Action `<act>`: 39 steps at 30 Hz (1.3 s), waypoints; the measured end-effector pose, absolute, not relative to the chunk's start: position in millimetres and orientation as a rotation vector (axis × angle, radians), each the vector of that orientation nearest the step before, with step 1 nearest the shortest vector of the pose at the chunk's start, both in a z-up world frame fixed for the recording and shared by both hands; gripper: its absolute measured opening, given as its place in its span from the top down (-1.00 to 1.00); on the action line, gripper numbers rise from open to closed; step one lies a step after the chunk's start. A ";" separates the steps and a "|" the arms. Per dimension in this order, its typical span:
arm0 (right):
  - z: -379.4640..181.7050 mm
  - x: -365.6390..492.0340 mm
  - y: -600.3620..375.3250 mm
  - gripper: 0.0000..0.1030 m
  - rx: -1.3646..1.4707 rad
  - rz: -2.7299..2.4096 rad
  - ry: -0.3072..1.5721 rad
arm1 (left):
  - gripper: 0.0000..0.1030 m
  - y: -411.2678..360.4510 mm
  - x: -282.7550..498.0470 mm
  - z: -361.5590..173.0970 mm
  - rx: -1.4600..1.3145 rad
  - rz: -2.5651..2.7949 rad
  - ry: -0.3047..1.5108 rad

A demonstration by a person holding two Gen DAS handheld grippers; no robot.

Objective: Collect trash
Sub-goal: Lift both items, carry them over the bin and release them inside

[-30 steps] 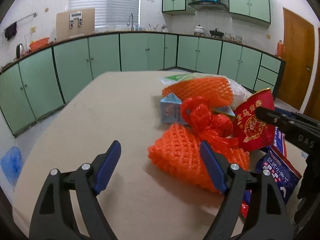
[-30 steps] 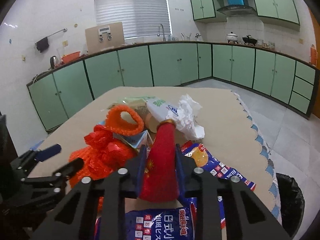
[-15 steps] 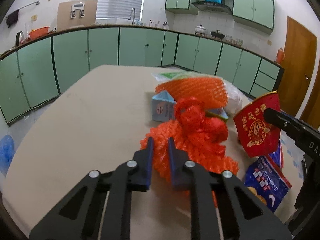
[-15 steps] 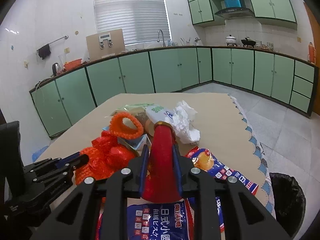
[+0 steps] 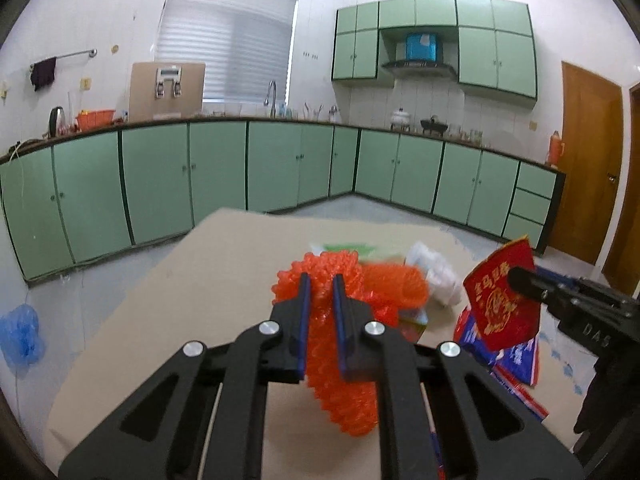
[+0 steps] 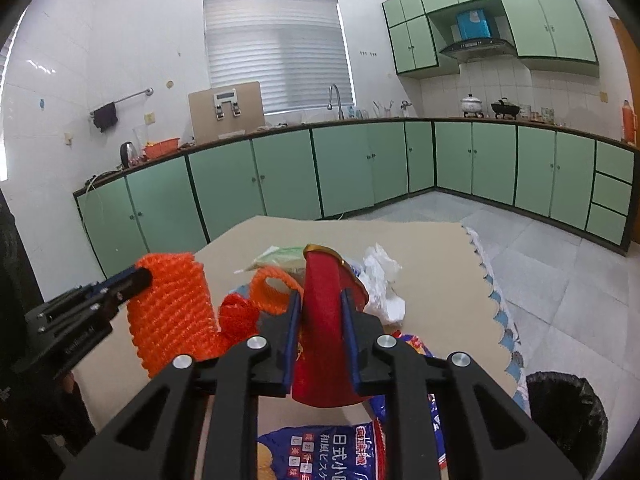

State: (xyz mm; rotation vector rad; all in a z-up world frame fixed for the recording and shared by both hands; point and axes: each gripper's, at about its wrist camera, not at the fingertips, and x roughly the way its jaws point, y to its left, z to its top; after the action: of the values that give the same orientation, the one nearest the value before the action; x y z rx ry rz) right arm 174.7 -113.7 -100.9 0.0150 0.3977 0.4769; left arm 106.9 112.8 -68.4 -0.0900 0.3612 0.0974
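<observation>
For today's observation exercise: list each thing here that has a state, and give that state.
Left gripper: jaws shut on orange foam net.
Orange foam net: lifted, hanging.
Right gripper: jaws shut on red packet.
Red packet: held upright.
Black bin: open, bag-lined.

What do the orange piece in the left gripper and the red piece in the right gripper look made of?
Orange net: likely foam mesh sleeve, matte, open bumpy lattice. Red packet: probably paper or card, smooth, gold rim and print; could be foil-coated.
</observation>
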 end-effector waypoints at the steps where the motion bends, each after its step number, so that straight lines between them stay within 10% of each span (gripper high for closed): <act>1: -99.7 173.8 -114.5 0.62 0.016 0.476 0.393 | 0.82 110.4 105.4 -64.0 -0.087 0.093 0.348; 39: -52.0 140.7 -243.2 0.62 0.089 0.198 0.283 | 0.82 -46.1 126.1 -28.2 -0.052 -0.264 0.237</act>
State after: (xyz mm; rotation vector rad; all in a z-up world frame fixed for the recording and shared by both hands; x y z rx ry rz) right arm 140.7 -243.2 -52.0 0.0891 0.2831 0.1976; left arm 126.1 -46.1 -28.2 -0.0521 0.2366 -0.2643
